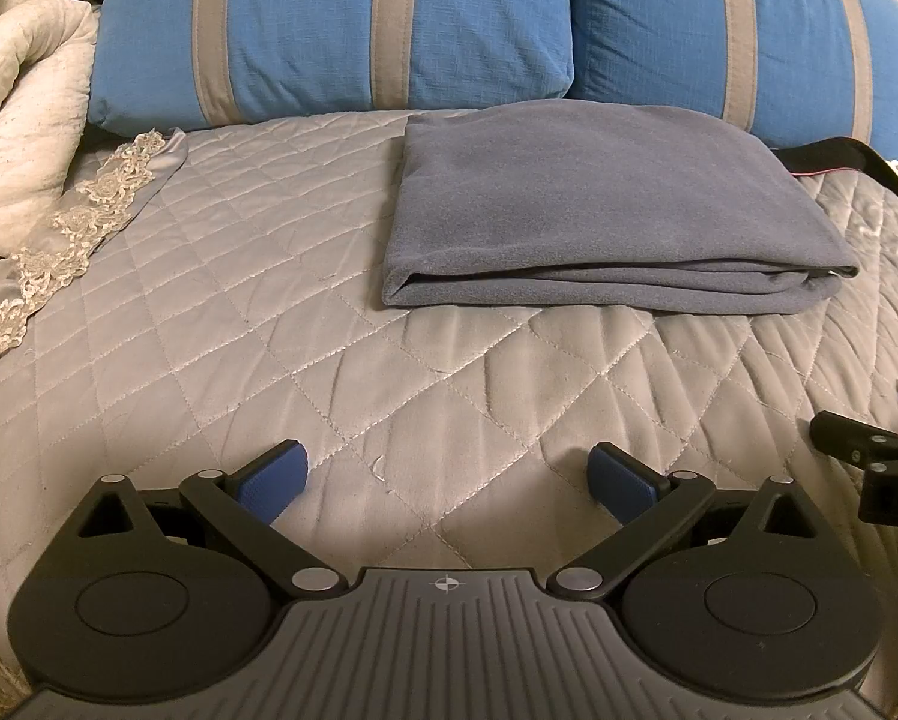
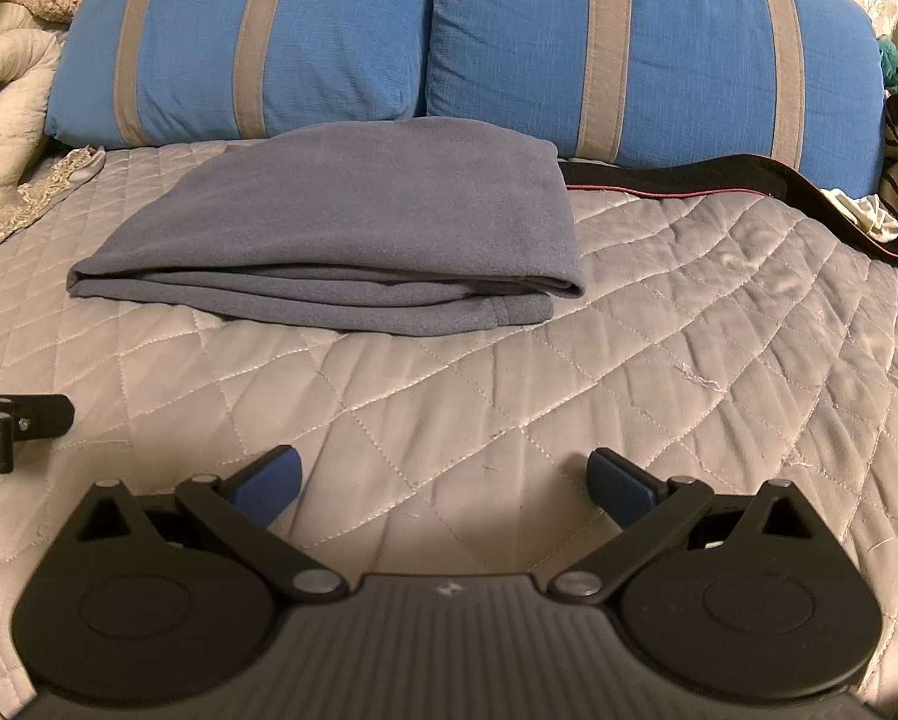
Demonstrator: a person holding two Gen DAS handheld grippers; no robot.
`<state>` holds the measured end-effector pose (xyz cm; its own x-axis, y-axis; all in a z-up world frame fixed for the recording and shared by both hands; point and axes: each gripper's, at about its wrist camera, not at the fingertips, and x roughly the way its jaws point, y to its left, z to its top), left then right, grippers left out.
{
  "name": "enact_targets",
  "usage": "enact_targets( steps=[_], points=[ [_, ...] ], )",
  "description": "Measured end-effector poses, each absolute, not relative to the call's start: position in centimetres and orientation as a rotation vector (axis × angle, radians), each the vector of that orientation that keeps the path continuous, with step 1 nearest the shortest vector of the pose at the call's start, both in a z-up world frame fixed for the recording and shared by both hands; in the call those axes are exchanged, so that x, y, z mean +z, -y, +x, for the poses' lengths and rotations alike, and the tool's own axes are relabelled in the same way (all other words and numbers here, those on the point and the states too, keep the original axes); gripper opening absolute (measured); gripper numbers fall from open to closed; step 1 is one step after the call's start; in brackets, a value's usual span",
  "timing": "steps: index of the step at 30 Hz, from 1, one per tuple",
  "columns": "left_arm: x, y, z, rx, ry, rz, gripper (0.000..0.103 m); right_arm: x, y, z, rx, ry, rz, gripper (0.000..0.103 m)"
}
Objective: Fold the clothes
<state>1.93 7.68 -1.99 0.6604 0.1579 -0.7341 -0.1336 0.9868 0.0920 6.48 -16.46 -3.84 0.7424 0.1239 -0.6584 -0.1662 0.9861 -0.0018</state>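
The bed (image 1: 269, 300) spreads out under me, quilted grey, two blue striped pillows (image 1: 341, 30) along its far side. Just in front of them lies the grey garment (image 1: 599, 210), already folded into a flat stack, its layered edge facing me. My left tool (image 1: 449, 480) and right tool (image 2: 443, 480) hover well short of it, both spread wide, holding nothing. I'd say this fold is done; next comes reaching for another piece. Only the right view shows the black strap (image 2: 719, 180) beside the garment in full.
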Motion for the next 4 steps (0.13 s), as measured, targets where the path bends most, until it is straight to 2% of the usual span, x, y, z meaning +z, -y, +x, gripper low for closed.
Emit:
enact_targets(
  steps=[4],
  points=[
    [-2.05,-7.67,1.95,0.165,-0.832,0.031,0.102,-3.86,16.45,6.47,0.159,-0.717,-0.062,0.102]
  ],
)
